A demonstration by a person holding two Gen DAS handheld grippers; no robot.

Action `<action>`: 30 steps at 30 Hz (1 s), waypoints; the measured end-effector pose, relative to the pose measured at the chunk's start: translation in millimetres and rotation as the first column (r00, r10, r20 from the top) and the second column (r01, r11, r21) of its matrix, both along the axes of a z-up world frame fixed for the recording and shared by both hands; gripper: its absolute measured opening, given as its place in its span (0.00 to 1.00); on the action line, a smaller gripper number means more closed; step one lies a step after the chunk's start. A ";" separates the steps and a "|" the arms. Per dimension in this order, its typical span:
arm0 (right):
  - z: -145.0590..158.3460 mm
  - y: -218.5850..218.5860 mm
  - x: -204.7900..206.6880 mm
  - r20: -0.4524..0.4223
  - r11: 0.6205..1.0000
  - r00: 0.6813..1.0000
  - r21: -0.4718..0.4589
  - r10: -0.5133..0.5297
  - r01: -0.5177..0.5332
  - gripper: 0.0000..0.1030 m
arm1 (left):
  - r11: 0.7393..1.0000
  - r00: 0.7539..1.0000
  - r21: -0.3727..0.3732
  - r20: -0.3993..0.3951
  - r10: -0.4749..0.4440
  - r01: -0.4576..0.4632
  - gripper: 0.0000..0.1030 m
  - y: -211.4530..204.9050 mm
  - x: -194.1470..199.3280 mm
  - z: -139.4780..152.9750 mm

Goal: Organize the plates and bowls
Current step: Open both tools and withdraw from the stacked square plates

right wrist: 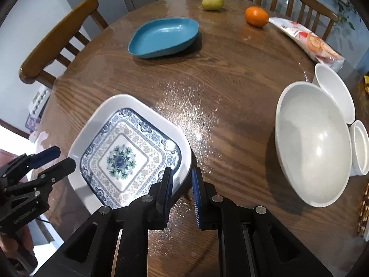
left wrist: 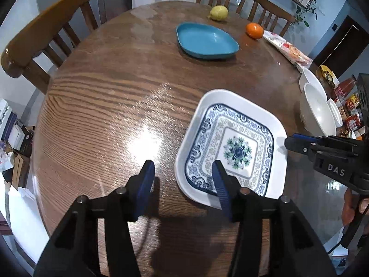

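A round wooden table (left wrist: pixel 103 97) fills both views, with wooden chairs around its far and left edges.

At the near left, the left gripper (left wrist: pixel 183 173) points down with its blue-padded jaws spread apart and nothing pressed between them. One finger is over bare wood; the other is over the near left edge of the patterned plate (left wrist: pixel 233 143).

This square white plate, with a blue floral design, lies flat on the near part of the table.

At its near right corner, the right gripper (right wrist: pixel 182 180) has its jaws drawn narrowly on either side of the plate's rim. Whether the pads actually press the rim cannot be told.

Farther back, near the table's middle, sits a blue plate (right wrist: pixel 163 37). Beyond it are a yellow-green pear (right wrist: pixel 212 1) and an orange (right wrist: pixel 256 16).

At the right edge lie a snack packet (right wrist: pixel 306 41) and three white bowls touching one another: a large bowl (right wrist: pixel 313 143), a medium bowl (right wrist: pixel 335 92) behind it, and a small bowl (right wrist: pixel 361 147) to its right.
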State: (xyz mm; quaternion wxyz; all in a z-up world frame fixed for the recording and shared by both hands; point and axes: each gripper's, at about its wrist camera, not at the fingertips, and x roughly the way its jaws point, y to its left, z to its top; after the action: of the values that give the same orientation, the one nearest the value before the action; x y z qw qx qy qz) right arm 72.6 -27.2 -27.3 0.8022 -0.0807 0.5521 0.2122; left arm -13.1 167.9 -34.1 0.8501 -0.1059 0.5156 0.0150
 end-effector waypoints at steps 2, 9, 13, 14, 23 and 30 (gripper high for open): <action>4.9 -4.1 0.0 0.008 1.000 1.000 0.024 -0.008 0.008 0.16 | 1.000 1.000 -0.001 0.011 0.008 -0.008 0.51 2.6 0.5 3.8; 23.7 -11.3 -5.3 0.055 0.996 0.998 0.080 -0.040 0.036 0.38 | 0.998 0.998 0.052 0.054 0.020 -0.023 0.76 -1.4 5.2 18.3; 36.5 -14.7 -14.4 0.105 0.993 0.992 0.104 -0.066 0.055 0.51 | 0.997 0.997 0.083 0.080 -0.004 -0.003 0.77 -9.0 7.6 25.9; 39.6 -16.3 -16.3 0.115 0.992 0.991 0.108 -0.074 0.061 0.52 | 0.996 0.996 0.092 0.084 -0.008 0.000 0.79 -11.2 8.4 27.1; 54.3 -27.9 -22.0 0.150 0.984 0.980 0.144 -0.129 0.108 0.55 | 0.991 0.991 0.129 0.122 -0.053 0.037 0.88 -23.4 15.0 39.0; 60.1 -32.3 -22.1 0.167 0.981 0.975 0.146 -0.148 0.124 0.55 | 0.989 0.986 0.134 0.147 -0.080 0.060 0.88 -30.6 18.0 47.0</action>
State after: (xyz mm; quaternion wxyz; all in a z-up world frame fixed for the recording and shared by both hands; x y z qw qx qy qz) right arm 50.5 -59.5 32.7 0.8646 -0.0067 0.4670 0.1853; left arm 4.8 137.4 12.9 0.8921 -0.0335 0.4505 0.0101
